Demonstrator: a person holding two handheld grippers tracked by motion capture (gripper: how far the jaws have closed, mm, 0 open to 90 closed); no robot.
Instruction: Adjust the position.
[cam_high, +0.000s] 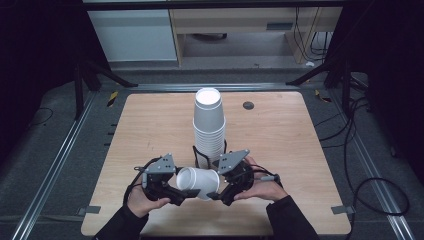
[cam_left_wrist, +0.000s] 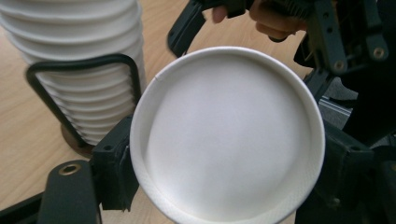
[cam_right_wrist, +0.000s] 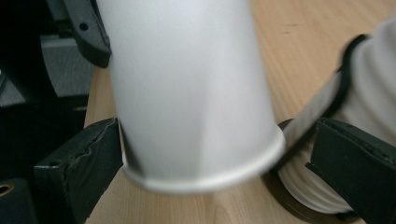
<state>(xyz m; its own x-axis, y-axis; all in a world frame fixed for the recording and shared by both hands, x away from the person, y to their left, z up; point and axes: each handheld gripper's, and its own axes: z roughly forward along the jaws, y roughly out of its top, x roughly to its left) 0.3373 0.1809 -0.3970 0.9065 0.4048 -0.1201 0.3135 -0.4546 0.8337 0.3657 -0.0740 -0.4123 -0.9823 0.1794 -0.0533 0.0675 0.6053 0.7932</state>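
A light wooden surface (cam_high: 150, 125) with rounded corners stood in the middle of a dim room, its grain running side to side. A small dark round disc (cam_high: 248, 105) sat near its far edge. Grey carpeted floor (cam_high: 50, 145) surrounded it, crossed by silver metal rails (cam_high: 52, 165) along both sides and behind. Black frame legs (cam_high: 107, 72) slanted down at the far left and right. Loose black cables (cam_high: 372, 185) coiled on the floor to the right. At the back stood a pale white cabinet (cam_high: 132, 35) and, beside it, a light wooden desk (cam_high: 240, 20) with more cables hanging near its right end. The sides of the room lay in deep shadow.
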